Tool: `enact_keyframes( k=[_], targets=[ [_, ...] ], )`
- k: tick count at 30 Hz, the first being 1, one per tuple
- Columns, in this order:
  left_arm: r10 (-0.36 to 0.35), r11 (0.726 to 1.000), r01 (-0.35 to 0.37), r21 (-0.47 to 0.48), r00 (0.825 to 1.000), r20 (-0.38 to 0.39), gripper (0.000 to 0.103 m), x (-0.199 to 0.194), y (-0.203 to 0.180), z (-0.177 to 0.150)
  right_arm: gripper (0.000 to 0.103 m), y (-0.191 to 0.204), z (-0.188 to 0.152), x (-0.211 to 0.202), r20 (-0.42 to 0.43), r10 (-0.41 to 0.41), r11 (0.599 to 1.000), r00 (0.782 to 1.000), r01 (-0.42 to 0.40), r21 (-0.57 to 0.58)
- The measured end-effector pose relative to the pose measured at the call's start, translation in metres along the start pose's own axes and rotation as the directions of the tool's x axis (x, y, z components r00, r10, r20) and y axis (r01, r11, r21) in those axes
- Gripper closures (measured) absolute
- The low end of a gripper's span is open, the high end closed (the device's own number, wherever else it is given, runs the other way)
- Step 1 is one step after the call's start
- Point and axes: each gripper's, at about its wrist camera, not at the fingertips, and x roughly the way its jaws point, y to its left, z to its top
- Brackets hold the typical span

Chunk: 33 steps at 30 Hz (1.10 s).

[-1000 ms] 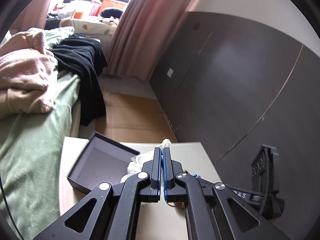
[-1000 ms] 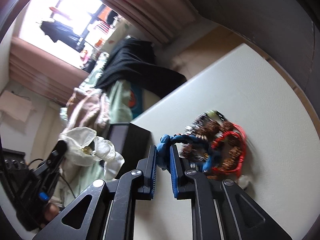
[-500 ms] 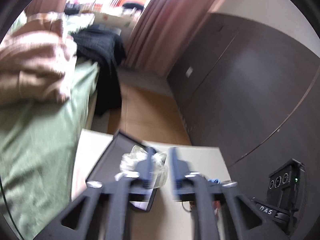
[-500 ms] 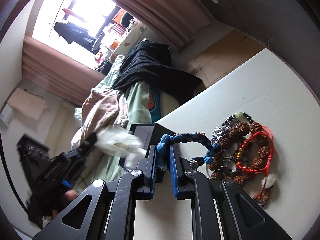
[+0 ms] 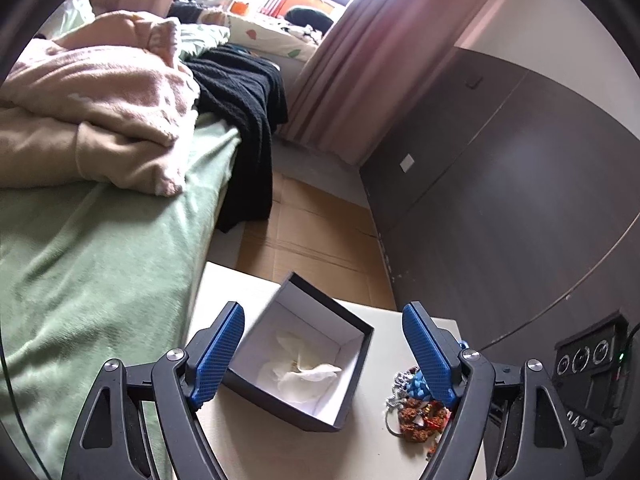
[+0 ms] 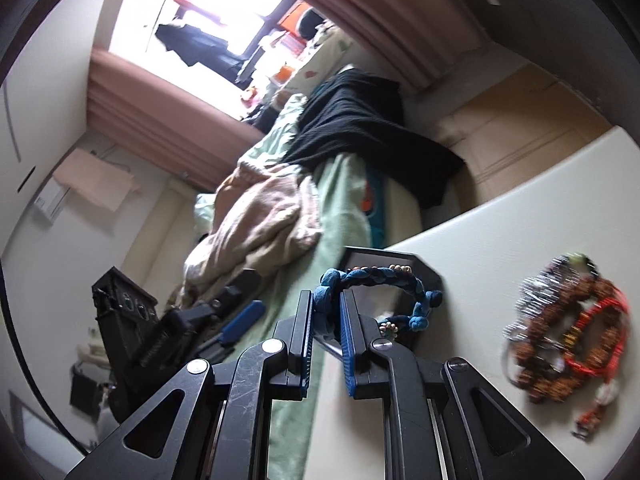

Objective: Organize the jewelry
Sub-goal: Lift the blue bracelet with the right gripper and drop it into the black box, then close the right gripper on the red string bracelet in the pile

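Left claw [image 5: 322, 344] spread wide, grasping nothing, hovering over the open dark box [image 5: 304, 356] with a white pouch [image 5: 300, 366] lying inside. Right claw [image 6: 326, 312] clenched on one end of the blue braided bracelet [image 6: 384, 284], the loop held in the air in front of the box, which sat toward 12 o'clock. Remaining jewelry pile [image 6: 568, 328] heaped on the white worktop [image 6: 500, 232] at 3 o'clock of that claw. Likely risks: pinched only at its knotted end, so could swing, snag the box rim and spill outside on release; light box near the worktop edge beside the bed [image 5: 92, 264], easily nudged off.
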Motion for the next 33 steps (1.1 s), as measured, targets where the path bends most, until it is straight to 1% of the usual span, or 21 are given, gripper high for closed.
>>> enact_keyframes(
  k=[4, 7, 8, 9, 10, 11, 13, 15, 18, 21, 23, 27, 29, 33],
  targets=[
    [0.025, 1.0, -0.025, -0.007, 1.0, 0.016, 0.021, -0.002, 0.009, 0.004, 0.089, 0.014, 0.001, 0.025, -0.037, 0.044, 0.999, 0.998, -0.044, -0.017],
    [0.03, 0.998, -0.029, -0.047, 0.999, 0.032, 0.021, -0.006, 0.021, 0.008, 0.088, 0.012, -0.005, 0.041, -0.056, 0.034, 0.999, 0.998, -0.034, -0.001],
    [0.029, 0.998, -0.026, -0.061, 0.999, 0.039, 0.021, -0.007, 0.025, 0.009, 0.083, 0.008, -0.006, 0.046, -0.068, 0.025, 1.0, 0.997, -0.025, 0.011],
    [0.029, 0.997, -0.026, -0.07, 0.999, 0.043, 0.021, -0.008, 0.026, 0.01, 0.076, 0.003, -0.007, 0.052, -0.092, 0.021, 0.999, 0.996, -0.018, 0.03],
    [0.029, 0.996, -0.025, -0.081, 0.998, 0.047, 0.021, -0.009, 0.029, 0.01, 0.051, -0.002, -0.009, 0.057, -0.115, 0.012, 0.998, 0.993, -0.006, 0.055],
    [0.025, 0.996, -0.02, -0.092, 0.999, 0.049, 0.021, -0.009, 0.031, 0.01, 0.036, -0.006, -0.01, 0.059, -0.118, 0.004, 0.997, 0.993, 0.004, 0.072],
    [0.015, 0.995, -0.011, -0.097, 0.999, 0.042, 0.021, -0.008, 0.032, 0.009, 0.036, -0.01, -0.011, 0.054, -0.109, 0.011, 0.996, 0.994, -0.002, 0.084],
    [0.02, 0.996, -0.016, -0.086, 0.999, 0.042, 0.021, -0.008, 0.028, 0.008, 0.036, -0.01, -0.009, 0.046, -0.101, 0.02, 0.996, 0.995, -0.011, 0.088],
    [0.015, 0.998, -0.011, -0.069, 0.998, 0.057, 0.021, -0.01, 0.022, 0.005, 0.036, -0.009, -0.007, 0.024, -0.059, -0.016, 0.998, 0.998, 0.02, 0.064],
    [0.021, 0.999, -0.018, -0.048, 0.998, 0.066, 0.021, -0.011, 0.014, 0.002, 0.035, -0.013, -0.006, 0.003, -0.034, -0.046, 0.996, 0.998, 0.048, 0.07],
    [0.02, 0.999, -0.018, -0.028, 0.998, 0.068, 0.021, -0.01, 0.008, 0.0, 0.029, -0.018, -0.006, -0.012, -0.015, -0.072, 0.994, 0.997, 0.073, 0.079],
    [0.0, 1.0, 0.0, 0.01, 0.999, 0.049, 0.021, -0.005, -0.007, -0.007, 0.021, -0.028, -0.002, -0.043, 0.015, -0.105, 0.989, 0.994, 0.103, 0.107],
    [-0.017, 0.999, 0.016, 0.035, 0.999, 0.033, 0.021, 0.0, -0.016, -0.011, 0.012, -0.032, 0.001, -0.053, 0.026, -0.121, 0.986, 0.992, 0.117, 0.115],
    [-0.035, 0.996, 0.036, 0.084, 0.999, -0.013, 0.021, 0.009, -0.035, -0.02, 0.01, -0.046, 0.005, -0.073, 0.033, -0.18, 0.975, 0.983, 0.174, 0.139]
  ],
)
